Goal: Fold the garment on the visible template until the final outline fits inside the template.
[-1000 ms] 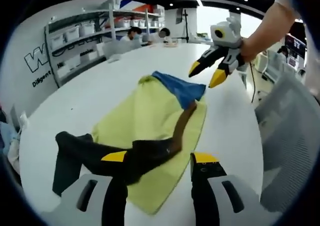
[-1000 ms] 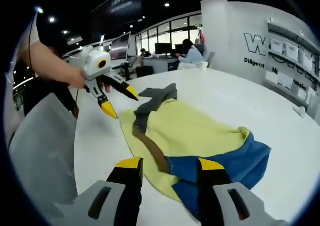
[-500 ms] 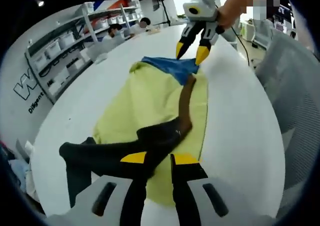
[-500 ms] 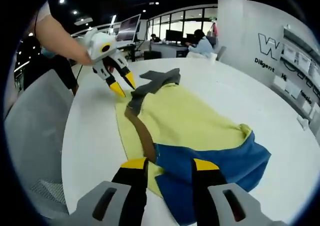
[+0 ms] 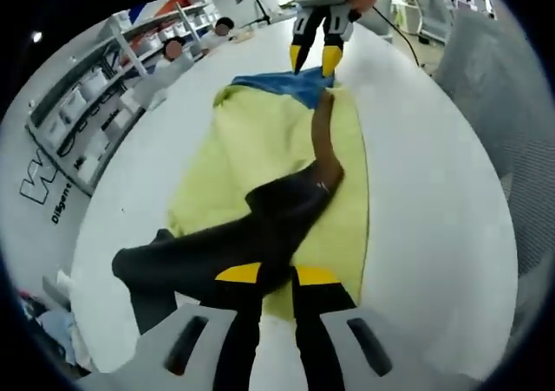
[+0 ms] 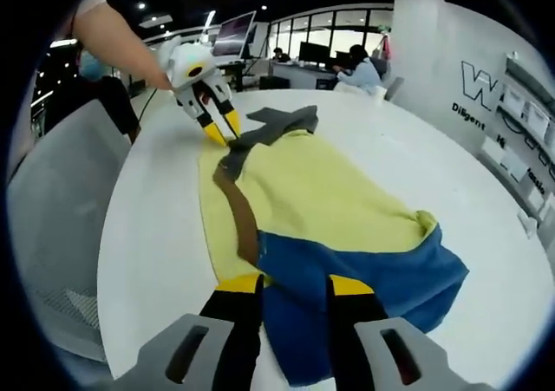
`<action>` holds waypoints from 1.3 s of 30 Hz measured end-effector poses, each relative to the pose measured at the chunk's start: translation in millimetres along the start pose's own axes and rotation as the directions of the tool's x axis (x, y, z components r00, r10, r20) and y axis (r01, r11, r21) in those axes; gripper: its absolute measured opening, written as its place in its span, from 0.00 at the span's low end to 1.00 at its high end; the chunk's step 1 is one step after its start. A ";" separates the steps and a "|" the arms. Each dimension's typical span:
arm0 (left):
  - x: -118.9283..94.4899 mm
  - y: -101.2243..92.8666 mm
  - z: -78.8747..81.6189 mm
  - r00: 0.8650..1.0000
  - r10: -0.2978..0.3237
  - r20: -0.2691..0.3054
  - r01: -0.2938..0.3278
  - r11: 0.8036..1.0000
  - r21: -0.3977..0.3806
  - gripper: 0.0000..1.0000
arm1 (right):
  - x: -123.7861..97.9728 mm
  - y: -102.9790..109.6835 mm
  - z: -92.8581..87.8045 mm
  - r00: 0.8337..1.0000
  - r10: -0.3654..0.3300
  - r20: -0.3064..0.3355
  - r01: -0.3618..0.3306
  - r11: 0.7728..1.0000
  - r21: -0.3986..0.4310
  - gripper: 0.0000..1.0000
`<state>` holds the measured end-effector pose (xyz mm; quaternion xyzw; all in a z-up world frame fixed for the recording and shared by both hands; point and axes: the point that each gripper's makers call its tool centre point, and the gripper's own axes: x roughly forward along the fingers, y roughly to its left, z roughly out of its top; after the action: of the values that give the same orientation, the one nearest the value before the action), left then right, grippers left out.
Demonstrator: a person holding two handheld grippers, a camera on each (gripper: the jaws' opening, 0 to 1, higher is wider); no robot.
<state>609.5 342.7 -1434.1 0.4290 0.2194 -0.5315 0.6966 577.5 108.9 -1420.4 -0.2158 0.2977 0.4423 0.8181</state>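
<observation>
White round table; shelving along wall.

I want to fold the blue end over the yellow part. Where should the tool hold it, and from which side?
Grip the blue section at its near hem edge, coming in low from the table side. That edge lies flat and free, right at the right tool, whose jaws stand nearly closed there.

left tongs closed on garment | right tongs closed on it
</observation>
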 end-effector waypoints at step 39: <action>5.4 13.7 14.8 0.998 0.063 0.016 -0.064 0.994 0.092 0.21 | 4.5 -6.2 -14.2 0.998 0.012 -0.062 -0.019 0.993 -0.116 0.17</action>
<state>621.8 328.3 -1425.3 0.4641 0.1765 -0.5215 0.6939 580.5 99.7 -1433.3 -0.2741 0.2980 0.4583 0.7912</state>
